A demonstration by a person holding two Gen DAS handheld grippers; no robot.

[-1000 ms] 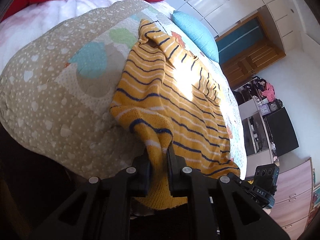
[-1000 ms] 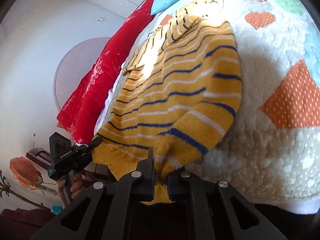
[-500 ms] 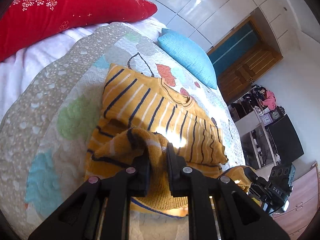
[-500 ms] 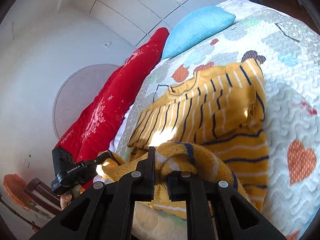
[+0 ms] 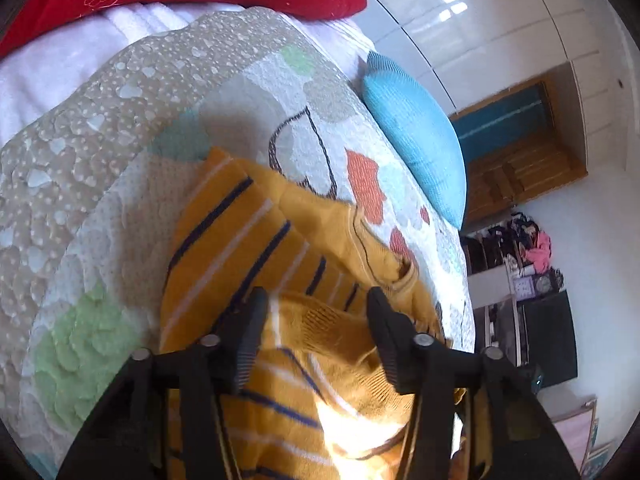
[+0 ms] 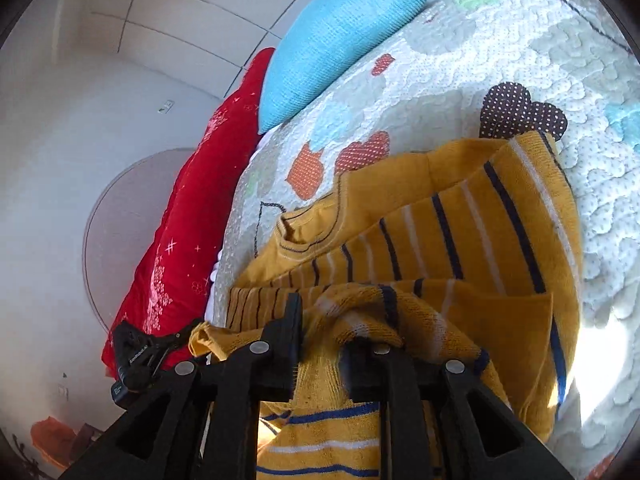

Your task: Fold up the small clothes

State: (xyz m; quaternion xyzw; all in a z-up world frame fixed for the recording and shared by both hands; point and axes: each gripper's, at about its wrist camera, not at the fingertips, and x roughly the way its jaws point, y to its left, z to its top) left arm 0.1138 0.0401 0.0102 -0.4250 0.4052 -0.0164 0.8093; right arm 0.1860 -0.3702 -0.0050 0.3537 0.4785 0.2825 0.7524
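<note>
Your left gripper [image 5: 314, 312] has its jaws spread wide, nothing pinched, hovering just over the folded-up hem of the yellow striped sweater [image 5: 248, 248]. Your right gripper [image 6: 320, 322] looks different: knit is bunched between its fingers, gap narrow, so I read it as still pinching the hem, though the cloth hides the pads. The sweater lies on the patchwork quilt [image 5: 100, 184], bottom half doubled up over the chest. Best move in my view: let go on the right only once that hem corner sits level with the left one, then lift both straight up so the ribbing doesn't snag and drag the fold back. Check the folded edge runs square across the body; the right side looks humped, so flatten it before the next fold. Orientation: neckline [image 6: 300, 240] points away from you toward the blue pillow [image 6: 340, 36] and red pillow [image 6: 192, 216]; the long axis runs hem-to-collar, roughly straight ahead along both grippers.
</note>
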